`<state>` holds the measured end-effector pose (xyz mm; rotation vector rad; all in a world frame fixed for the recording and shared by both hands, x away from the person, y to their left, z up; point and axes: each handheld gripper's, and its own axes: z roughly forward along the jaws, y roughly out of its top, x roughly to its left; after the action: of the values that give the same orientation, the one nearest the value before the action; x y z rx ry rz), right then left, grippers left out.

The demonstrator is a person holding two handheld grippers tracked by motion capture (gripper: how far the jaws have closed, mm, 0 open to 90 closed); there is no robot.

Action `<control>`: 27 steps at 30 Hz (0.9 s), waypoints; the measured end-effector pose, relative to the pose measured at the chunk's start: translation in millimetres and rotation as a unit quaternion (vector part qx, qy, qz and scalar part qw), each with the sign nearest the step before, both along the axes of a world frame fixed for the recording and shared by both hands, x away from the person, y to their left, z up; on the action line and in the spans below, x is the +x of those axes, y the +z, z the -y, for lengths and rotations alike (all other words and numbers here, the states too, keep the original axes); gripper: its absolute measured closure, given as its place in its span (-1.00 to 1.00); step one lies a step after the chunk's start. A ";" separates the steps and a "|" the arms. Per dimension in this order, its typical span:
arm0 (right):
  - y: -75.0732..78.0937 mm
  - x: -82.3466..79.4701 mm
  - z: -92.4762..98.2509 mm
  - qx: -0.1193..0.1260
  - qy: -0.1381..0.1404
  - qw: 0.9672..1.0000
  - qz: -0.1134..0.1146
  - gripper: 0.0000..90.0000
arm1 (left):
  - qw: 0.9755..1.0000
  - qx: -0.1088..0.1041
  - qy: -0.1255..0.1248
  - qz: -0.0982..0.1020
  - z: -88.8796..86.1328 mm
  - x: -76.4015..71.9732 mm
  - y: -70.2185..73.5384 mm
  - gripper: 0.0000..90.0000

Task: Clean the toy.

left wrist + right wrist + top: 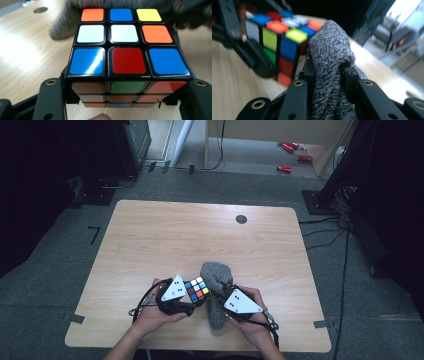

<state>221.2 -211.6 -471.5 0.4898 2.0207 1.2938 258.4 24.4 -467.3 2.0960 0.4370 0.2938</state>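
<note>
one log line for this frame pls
left gripper: shut on cube | right gripper: shut on grey cloth | cloth beside cube, above table | stage: wiping cube, contact unclear

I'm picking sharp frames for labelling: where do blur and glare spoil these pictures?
Left gripper view: the puzzle cube is sharp, with glare on its near blue tile; the grey cloth behind is smeared. Right gripper view: cloth crisp, cube and background soft. High view: evenly lit table, dark surroundings.
</note>
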 end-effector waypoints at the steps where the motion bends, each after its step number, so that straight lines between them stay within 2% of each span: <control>1: 0.0 0.1 0.7 -0.004 0.007 1.000 0.008 0.60 | 1.000 -0.001 0.001 0.002 -0.3 0.1 0.5 -0.22; 3: -3.2 1.2 0.7 -0.024 0.020 0.999 0.013 0.59 | 1.000 -0.009 0.004 0.004 -2.2 0.4 3.1 -0.23; 4: -6.2 2.0 0.2 -0.036 0.029 0.999 0.008 0.60 | 1.000 -0.014 0.005 0.004 -3.5 0.8 4.4 -0.22; 5: -6.2 2.0 0.2 -0.036 0.029 0.999 0.008 0.60 | 1.000 -0.014 0.005 0.004 -3.5 0.8 4.4 -0.23; 6: -13.5 4.0 -0.8 -0.068 0.035 0.997 0.000 0.59 | 1.000 -0.025 0.010 0.003 -6.8 1.7 6.6 -0.22; 8: -18.8 4.5 -1.7 -0.077 0.043 0.996 -0.007 0.59 | 0.999 -0.035 0.012 -0.001 -9.1 2.8 7.9 -0.23; 10: -19.0 3.9 -2.9 -0.084 0.047 0.995 -0.004 0.58 | 0.999 -0.035 0.011 -0.001 -10.2 3.4 7.9 -0.22; 13: -14.3 3.8 -0.9 -0.082 0.050 0.995 0.003 0.57 | 0.999 -0.029 0.013 -0.001 -11.4 4.7 6.5 -0.23; 16: -8.7 2.8 3.0 -0.053 0.060 0.997 0.006 0.57 | 1.000 -0.015 0.022 0.001 -11.5 5.9 3.7 -0.22; 17: -8.1 2.4 2.6 -0.050 0.061 0.997 0.006 0.57 | 1.000 -0.015 0.022 0.001 -11.5 5.9 3.7 -0.23; 20: -12.9 2.5 -1.4 -0.068 0.065 0.996 0.003 0.55 | 0.999 -0.025 0.028 0.008 -12.4 5.0 7.0 -0.23; 23: -18.5 2.7 -4.1 -0.078 0.065 0.995 -0.010 0.55 | 0.998 -0.042 0.036 0.004 -13.4 4.7 8.5 -0.23; 27: -19.1 2.5 -8.6 -0.058 0.057 0.996 -0.034 0.51 | 0.995 -0.076 0.056 -0.010 -13.2 6.9 7.0 -0.23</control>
<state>223.7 -203.0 -490.6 0.3728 2.1943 1.2316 265.3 37.7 -460.3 1.9318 0.5736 0.2955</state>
